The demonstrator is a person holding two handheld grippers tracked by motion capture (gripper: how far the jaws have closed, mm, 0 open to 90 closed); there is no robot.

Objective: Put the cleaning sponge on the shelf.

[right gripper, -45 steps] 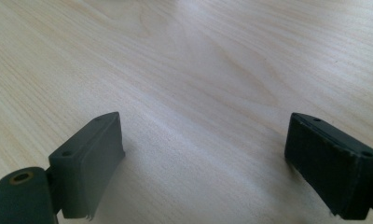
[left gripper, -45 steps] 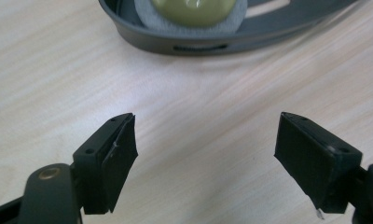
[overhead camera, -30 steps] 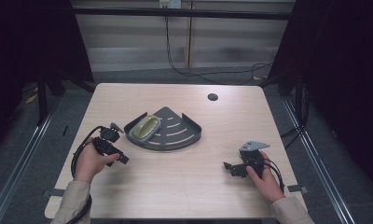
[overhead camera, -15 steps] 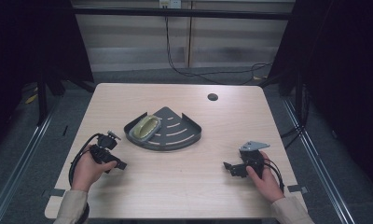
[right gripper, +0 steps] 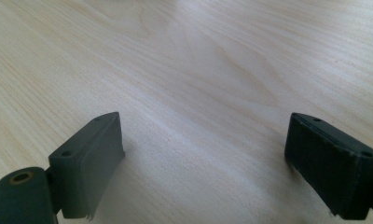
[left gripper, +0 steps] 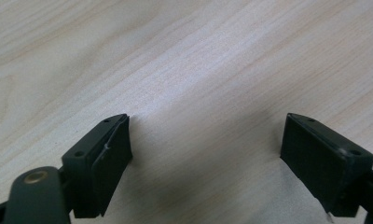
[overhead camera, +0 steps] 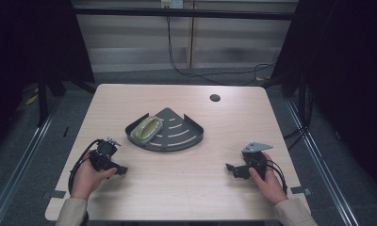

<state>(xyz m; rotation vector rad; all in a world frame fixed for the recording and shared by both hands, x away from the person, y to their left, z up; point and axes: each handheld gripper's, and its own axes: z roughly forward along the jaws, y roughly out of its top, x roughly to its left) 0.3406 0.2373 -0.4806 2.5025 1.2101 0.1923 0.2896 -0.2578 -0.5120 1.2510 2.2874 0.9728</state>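
Observation:
A dark grey quarter-round tray (overhead camera: pixel 189 129) lies in the middle of the wooden table (overhead camera: pixel 186 188). An oval yellow-green dish-like object (overhead camera: pixel 146 129) rests in the tray's left part. My left gripper (overhead camera: pixel 122 170) sits low over the table at the front left, apart from the tray. Its jaws have just been opening, and in the left gripper view (left gripper: pixel 205 128) there is only bare wood between them. My right gripper (overhead camera: pixel 232 169) rests at the front right, pointing left. The right gripper view (right gripper: pixel 203 128) shows it open over bare wood.
A small round hole (overhead camera: pixel 215 98) sits in the table near its far edge. Cables trail from both grippers toward the person's hands. Dark floor and metal rails surround the table.
The left hand has drawn back from the tray toward the front edge and sunk closer to the tabletop. The right hand has kept still.

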